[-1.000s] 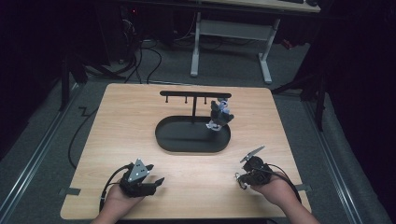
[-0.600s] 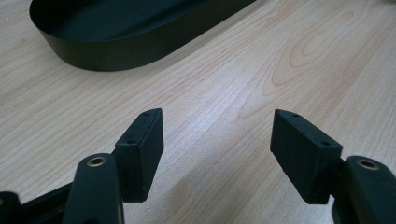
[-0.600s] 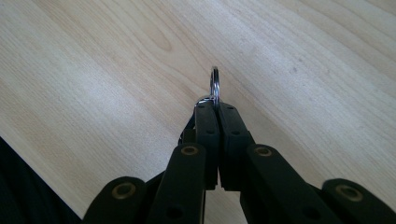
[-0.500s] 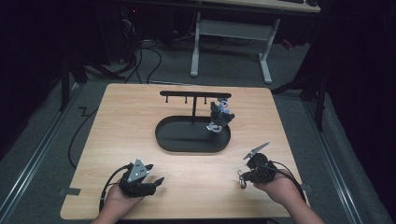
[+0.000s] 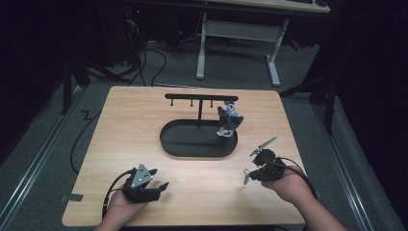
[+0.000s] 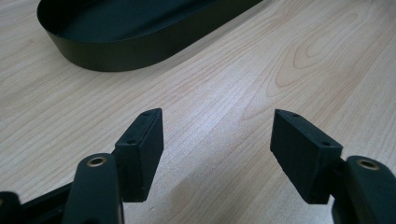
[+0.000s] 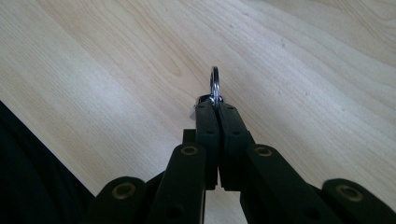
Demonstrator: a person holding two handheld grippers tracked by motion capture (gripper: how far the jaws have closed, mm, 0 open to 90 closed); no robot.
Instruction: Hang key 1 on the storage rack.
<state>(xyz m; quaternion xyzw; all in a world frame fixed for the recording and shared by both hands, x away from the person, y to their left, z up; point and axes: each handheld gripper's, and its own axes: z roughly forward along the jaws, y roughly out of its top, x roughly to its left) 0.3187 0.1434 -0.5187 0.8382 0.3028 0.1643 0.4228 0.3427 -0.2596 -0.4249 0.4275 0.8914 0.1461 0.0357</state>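
My right gripper [image 5: 249,171] is at the near right of the table, shut on a small metal key ring [image 7: 215,86] that sticks out past its tips above the bare wood. The ring [image 5: 246,175] hangs at the gripper's end in the high view. At the near left, my left gripper [image 5: 159,178] rests low with its jaws wide apart. Nothing lies between the left gripper's [image 6: 219,140] pads. A black oval tray [image 5: 175,144] holds a T-shaped hook rack [image 5: 201,97]. A dark and pale charm [image 5: 229,120] hangs at the rack's right end.
The tray's near wall [image 6: 140,46] lies just ahead of the left gripper. Cables trail from both grippers toward the table's front edge [image 5: 192,222]. Beyond the table stand a white desk frame [image 5: 240,33] and floor cables.
My right gripper has shifted slightly away from the front edge with the ring still held. The left gripper has stayed where it was.
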